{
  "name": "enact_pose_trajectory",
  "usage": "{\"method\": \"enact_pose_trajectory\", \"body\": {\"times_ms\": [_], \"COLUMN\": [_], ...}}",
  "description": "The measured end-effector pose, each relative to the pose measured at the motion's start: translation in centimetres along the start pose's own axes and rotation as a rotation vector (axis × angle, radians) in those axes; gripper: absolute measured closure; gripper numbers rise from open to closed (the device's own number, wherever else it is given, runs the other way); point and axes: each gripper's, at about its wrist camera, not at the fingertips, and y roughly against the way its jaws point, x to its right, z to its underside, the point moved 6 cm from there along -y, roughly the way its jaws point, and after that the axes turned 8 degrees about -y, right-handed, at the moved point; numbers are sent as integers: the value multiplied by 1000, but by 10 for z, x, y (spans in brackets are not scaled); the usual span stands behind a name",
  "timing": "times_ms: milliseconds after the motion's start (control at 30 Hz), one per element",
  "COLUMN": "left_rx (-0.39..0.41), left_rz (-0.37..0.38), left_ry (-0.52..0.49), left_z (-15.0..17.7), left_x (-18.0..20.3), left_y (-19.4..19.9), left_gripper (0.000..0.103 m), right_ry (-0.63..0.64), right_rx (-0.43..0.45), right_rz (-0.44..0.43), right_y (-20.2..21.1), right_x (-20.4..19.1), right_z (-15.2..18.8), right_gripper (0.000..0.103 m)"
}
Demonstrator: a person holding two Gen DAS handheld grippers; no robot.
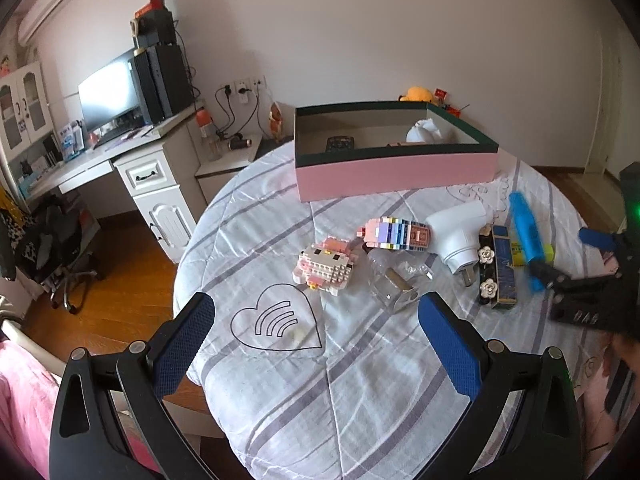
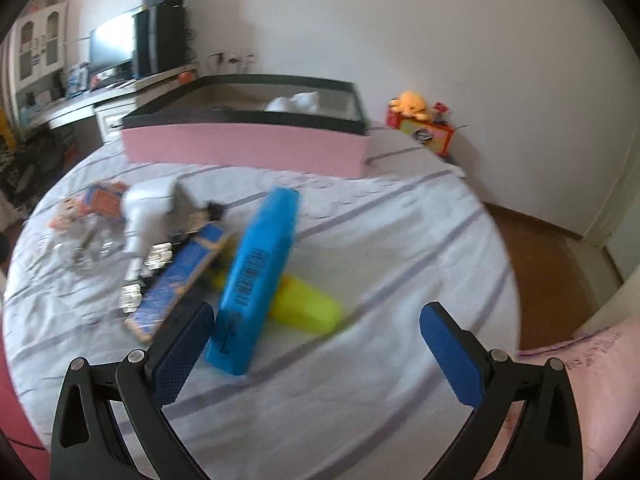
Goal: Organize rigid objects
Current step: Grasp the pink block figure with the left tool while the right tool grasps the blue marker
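- Right hand-held gripper point(image 2: 316, 344): jaws spread wide, nothing clamped; low over the quilt-covered round bench point(image 2: 360, 400).
- Long bright-blue rectangular plastic case point(image 2: 256, 280): lying on the quilt, propped partly across a yellow cylindrical tube point(image 2: 308, 306); near end just beside the left pad point(image 2: 180, 356), inside the gap but off-centre.
- Long axis: running away from the jaws, leaning right at the far end, toward the pink cardboard box with dark rim point(image 2: 248, 148).
- Left hand-held gripper point(image 1: 316, 344): spread too, empty, over the heart print, well apart from the case point(image 1: 526, 236). Right is nearer.
- Likely need: shift left to centre before closing.
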Motion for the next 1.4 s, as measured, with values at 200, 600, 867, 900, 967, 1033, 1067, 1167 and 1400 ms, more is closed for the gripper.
{"method": "enact_pose_trajectory", "body": {"times_ms": [200, 600, 867, 900, 967, 1033, 1067, 1167, 1400], "left_rx": [-35, -62, -81, -80, -97, -97, -93, -79, -84], "left_rz": [9, 45, 66, 68, 68, 75, 71, 62, -37], "left_ry": [-16, -14, 91, 109, 123, 109, 108, 153, 91], "left_z": [4, 5, 8, 8, 8, 7, 5, 0, -2], "left_x": [8, 12, 3, 1, 1, 2, 0, -10, -26], "left_y": [-15, -28, -39, -41, -47, -50, -51, -52, -57], "left_gripper": [0, 0, 0, 0, 0, 0, 0, 0, 0], "right_ry": [-75, 1, 22, 21, 22, 23, 25, 29, 37], "right_rx": [-10, -100, -95, -87, -86, -84, -81, -77, -72], "right_rz": [-20, -167, -158, -160, -156, -150, -147, -142, -134], "right_y": [-4, -38, -46, -46, -46, -46, -46, -46, -47], "right_x": [29, 6, 15, 15, 14, 14, 13, 13, 13], "right_z": [-6, -29, -30, -30, -29, -30, -30, -30, -30], "right_gripper": [4, 41, 70, 70, 70, 70, 70, 70, 70]}}
